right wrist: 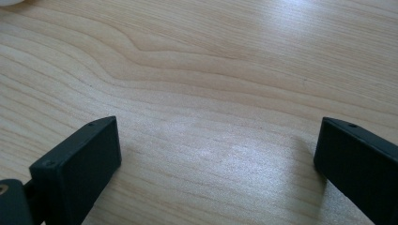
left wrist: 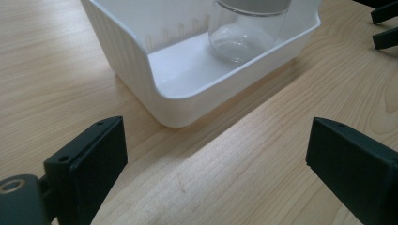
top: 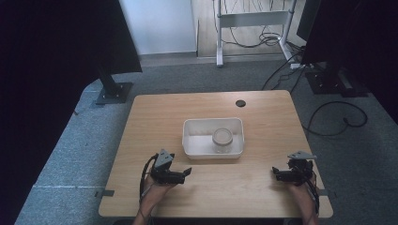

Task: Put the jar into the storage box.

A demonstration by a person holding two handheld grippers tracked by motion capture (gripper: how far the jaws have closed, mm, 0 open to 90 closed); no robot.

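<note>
A pale wooden table (top: pixel 211 187) stands on grey carpet (top: pixel 70 154), with loose cables (top: pixel 338 117) and a white desk frame (top: pixel 253 18) beyond its far edge. The left gripper (top: pixel 187 172) rests near the table's front, jaws spread wide, holding nothing. Just ahead of it sits a white plastic tub (left wrist: pixel 141 61) with ribbed walls; inside, toward the tub's far side from this gripper, stands an upright clear glass jar (left wrist: pixel 246 33) with a pale lid. The right gripper (top: pixel 274 172), jaws likewise apart over bare wood, lies well off from the tub.
</note>
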